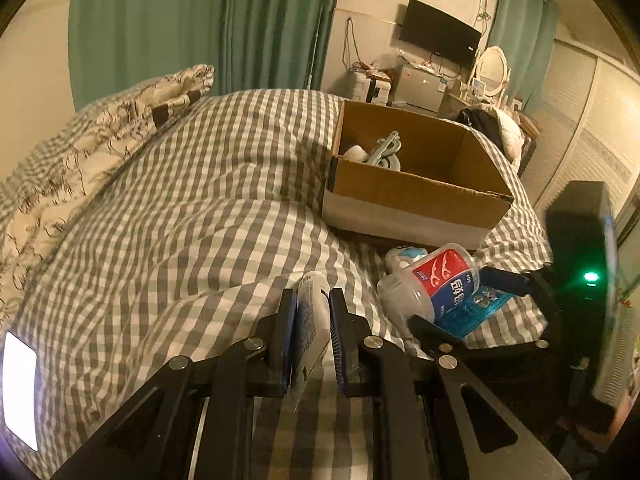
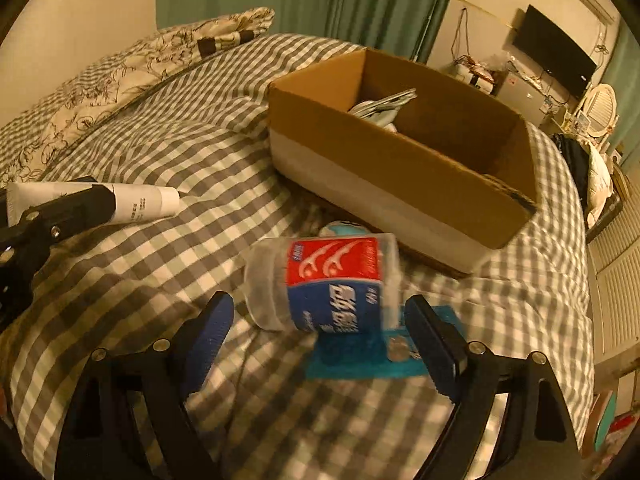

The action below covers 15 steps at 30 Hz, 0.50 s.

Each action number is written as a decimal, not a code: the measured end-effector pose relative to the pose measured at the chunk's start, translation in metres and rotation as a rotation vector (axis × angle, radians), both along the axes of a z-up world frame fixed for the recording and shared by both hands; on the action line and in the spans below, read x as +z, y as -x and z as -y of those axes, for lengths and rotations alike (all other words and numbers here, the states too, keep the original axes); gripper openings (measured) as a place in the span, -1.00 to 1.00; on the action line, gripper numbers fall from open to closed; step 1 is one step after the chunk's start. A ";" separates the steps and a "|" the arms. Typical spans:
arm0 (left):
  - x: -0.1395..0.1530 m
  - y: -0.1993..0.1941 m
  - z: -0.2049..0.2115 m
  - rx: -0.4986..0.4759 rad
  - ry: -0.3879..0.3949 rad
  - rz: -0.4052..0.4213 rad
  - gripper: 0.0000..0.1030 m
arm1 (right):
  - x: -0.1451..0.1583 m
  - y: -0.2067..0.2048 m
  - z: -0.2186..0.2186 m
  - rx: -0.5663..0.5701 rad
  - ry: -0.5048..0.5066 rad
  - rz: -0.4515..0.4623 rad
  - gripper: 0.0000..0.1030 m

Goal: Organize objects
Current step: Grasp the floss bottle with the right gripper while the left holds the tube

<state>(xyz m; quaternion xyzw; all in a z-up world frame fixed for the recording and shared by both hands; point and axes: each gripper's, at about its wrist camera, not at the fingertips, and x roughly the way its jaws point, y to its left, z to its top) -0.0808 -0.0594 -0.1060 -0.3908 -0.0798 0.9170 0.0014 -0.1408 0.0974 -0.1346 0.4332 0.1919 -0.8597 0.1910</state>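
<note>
My left gripper (image 1: 313,300) is shut on a white tube (image 1: 312,320), held above the checked bedspread; the tube and that gripper also show in the right wrist view (image 2: 136,202). My right gripper (image 2: 316,312) is open, its jaws either side of a clear floss-pick jar (image 2: 324,284) with a red and blue label, lying on its side. The jar also shows in the left wrist view (image 1: 430,284). A blue card of button batteries (image 2: 360,356) lies under the jar. A cardboard box (image 2: 400,184) stands beyond, with a pale hanger-like item (image 2: 380,106) inside.
A small white and blue object (image 2: 344,228) lies between the jar and the box. A patterned pillow (image 2: 132,64) lies at the far left of the bed. A TV (image 1: 440,34), small fridge and green curtains stand beyond the bed. A lit phone screen (image 1: 18,388) is at the left edge.
</note>
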 end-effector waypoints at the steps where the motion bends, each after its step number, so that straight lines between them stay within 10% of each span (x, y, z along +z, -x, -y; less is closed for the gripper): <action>1: -0.001 0.000 0.002 -0.002 -0.004 0.000 -0.69 | -0.003 0.003 0.003 -0.007 -0.012 0.003 0.70; 15: -0.011 -0.006 0.004 -0.019 -0.040 0.034 -0.69 | -0.034 0.021 0.023 -0.047 -0.137 0.030 0.75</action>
